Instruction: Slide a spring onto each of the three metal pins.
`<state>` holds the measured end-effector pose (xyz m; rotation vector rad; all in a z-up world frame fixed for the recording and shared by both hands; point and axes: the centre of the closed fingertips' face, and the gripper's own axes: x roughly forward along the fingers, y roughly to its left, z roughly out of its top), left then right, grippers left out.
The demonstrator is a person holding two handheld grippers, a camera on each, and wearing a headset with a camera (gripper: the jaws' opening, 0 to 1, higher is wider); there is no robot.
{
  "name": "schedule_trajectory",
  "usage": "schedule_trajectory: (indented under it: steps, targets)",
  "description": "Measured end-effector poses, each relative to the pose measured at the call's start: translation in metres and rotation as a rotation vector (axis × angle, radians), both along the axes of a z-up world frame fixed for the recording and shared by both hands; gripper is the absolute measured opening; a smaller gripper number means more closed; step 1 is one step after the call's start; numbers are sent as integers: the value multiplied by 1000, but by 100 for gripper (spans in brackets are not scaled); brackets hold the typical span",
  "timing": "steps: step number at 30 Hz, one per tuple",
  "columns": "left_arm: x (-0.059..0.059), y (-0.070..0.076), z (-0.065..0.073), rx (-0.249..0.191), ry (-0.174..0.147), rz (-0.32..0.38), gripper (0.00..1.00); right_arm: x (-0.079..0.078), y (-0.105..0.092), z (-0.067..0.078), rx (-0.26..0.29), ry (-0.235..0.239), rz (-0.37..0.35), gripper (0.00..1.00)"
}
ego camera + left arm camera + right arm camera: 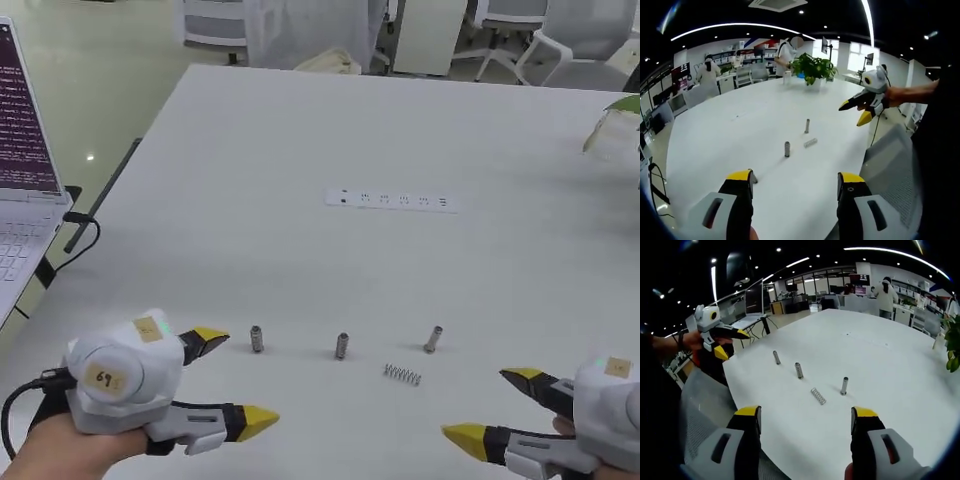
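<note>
- Left pin and middle pin seemingly carry springs already.
- Right pin bare; loose spring lies near it on the bench.
- Left gripper and right gripper: spread, empty.

Desk: white top, smooth and matt, with a faint sheen.
Pins: grey metal with a dull shine.
Spring: thin bare metal wire.
Left gripper: smooth white plastic shell, dark grey jaws, matt yellow tips.
Right gripper: white plastic shell, dark jaws, yellow tips.
Power strip: smooth white plastic.
</note>
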<state>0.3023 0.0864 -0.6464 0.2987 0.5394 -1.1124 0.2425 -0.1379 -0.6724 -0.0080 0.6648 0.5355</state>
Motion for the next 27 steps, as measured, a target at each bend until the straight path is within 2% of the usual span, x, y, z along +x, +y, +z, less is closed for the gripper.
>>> schedule_trajectory:
  steps: [15,27]
  targets:
    - [2,-39,-3,30,-9,-120,64,0,-13,6,3,-18,-33,70]
    - [2,-73,-8,37,-10,-203,63,0,-10,8,12,-15,-26,70]
